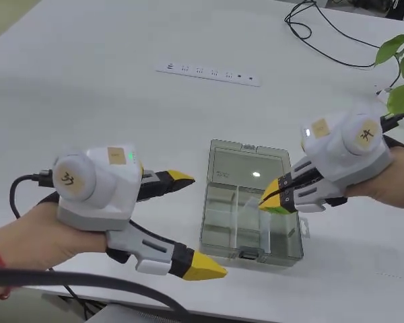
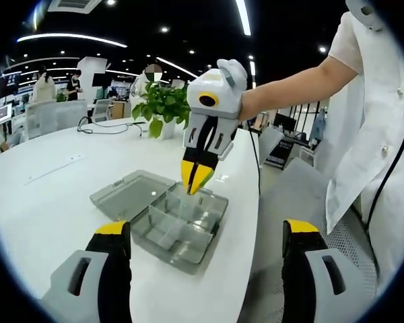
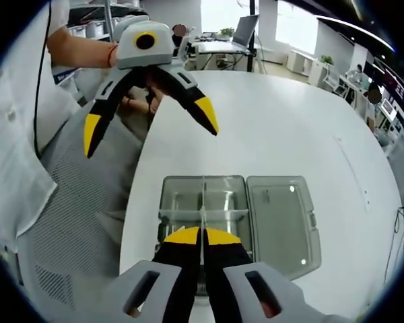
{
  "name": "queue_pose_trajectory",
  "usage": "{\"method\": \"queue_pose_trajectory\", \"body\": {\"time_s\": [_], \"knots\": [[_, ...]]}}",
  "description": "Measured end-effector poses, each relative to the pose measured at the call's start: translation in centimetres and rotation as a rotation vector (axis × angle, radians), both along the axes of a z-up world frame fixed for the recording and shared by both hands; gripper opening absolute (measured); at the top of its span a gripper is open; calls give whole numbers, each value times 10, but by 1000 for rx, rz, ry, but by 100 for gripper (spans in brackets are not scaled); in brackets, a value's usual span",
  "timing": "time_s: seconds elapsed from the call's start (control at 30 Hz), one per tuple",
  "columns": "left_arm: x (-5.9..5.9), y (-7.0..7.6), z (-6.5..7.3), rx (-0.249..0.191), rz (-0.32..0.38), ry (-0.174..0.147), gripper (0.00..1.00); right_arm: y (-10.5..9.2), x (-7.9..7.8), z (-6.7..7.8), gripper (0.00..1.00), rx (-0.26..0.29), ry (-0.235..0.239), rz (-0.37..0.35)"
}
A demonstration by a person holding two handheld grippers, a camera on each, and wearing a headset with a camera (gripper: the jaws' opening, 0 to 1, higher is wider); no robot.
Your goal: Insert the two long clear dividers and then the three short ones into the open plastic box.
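Note:
The clear plastic box (image 1: pixel 212 208) lies open near the table's front edge, its lid (image 1: pixel 249 165) flat behind it. Clear dividers stand inside and split it into compartments. My right gripper (image 1: pixel 273 199) is shut on a thin clear divider (image 3: pixel 203 198), seen edge-on, held upright over the box's (image 3: pixel 164 208) middle. In the left gripper view the right gripper (image 2: pixel 198 176) points down into the box (image 2: pixel 172 254). My left gripper (image 1: pixel 195 222) hangs open left of the box, nothing between its jaws. Its own view shows the left gripper (image 2: pixel 205 232) wide apart.
A white power strip (image 1: pixel 207 73) lies at the back of the table. Black cables (image 1: pixel 323 33) and a green plant (image 1: pixel 400 67) sit at the back right. The table's front edge runs just below the box. A person's white sleeve (image 2: pixel 370 134) is at the right.

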State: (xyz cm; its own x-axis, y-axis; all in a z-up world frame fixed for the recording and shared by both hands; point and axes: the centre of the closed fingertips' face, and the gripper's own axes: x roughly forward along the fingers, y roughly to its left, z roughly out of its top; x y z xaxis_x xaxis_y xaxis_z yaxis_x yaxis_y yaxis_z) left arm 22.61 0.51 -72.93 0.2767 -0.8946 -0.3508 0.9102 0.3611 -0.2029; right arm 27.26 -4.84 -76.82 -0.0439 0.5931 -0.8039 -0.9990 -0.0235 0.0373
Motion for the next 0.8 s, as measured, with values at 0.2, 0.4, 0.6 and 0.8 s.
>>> {"method": "queue_pose_trajectory", "body": {"time_s": [0.2,0.4,0.6,0.8], "knots": [[0,0,-1,1,-2,2,96,1,7,-7,2,-3,1,3],[0,1,-5,10,-1,5,96,5,3,-14,2,-23,2,5],[0,3,-9,21,1,9,98,7,-2,-23,3,-55,11,1],[2,3,-12,24,5,15,98,7,-2,-34,3,-89,3,10]]}}
